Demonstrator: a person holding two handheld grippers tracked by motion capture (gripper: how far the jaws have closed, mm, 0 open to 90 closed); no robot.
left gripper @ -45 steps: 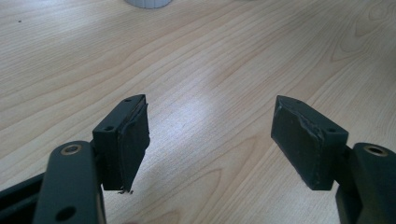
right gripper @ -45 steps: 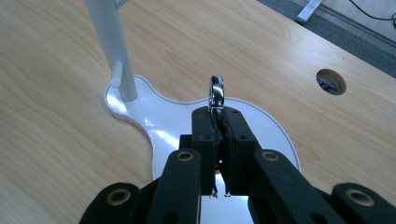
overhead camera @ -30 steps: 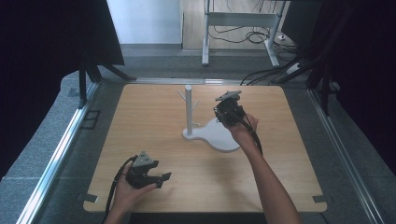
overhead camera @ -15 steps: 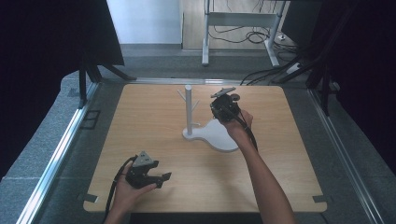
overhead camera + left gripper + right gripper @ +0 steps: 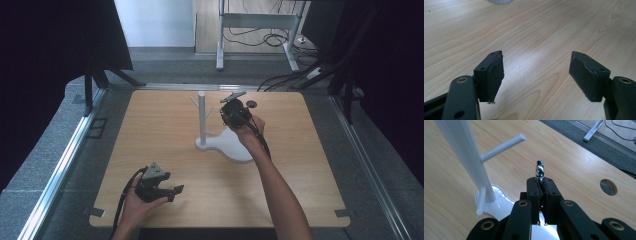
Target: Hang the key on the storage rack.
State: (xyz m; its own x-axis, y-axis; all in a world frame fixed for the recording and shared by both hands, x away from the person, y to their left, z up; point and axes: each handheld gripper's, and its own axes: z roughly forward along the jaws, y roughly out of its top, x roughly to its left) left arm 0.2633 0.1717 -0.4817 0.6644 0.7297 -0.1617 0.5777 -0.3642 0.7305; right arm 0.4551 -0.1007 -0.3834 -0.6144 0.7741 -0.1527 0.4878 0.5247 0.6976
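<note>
A white peg stand (image 5: pixel 202 117) rises from a flat white base (image 5: pixel 235 149) at the middle of the wooden table (image 5: pixel 150 130). My right gripper (image 5: pixel 226 116) hovers just right of the post at peg height, apart from it. In the right gripper view its jaws (image 5: pixel 541 185) are shut on a small shiny metal piece (image 5: pixel 539 169) that sticks up between the pads. The stand's post (image 5: pixel 466 157) and an upper peg (image 5: pixel 501 145) lie to its left there. My left gripper (image 5: pixel 174 192) rests low near the table's front left, open with nothing between its pads (image 5: pixel 492 76).
A round hole (image 5: pixel 608 187) in the tabletop lies just beyond the right gripper. Metal rails (image 5: pixel 65 160) border the table's sides, with grey floor around. A desk frame and cables (image 5: pixel 260 35) stand behind the far edge.
The right gripper has drifted a little left, closer to the stand's post, still shut on the metal piece. The left gripper has stayed where it was.
</note>
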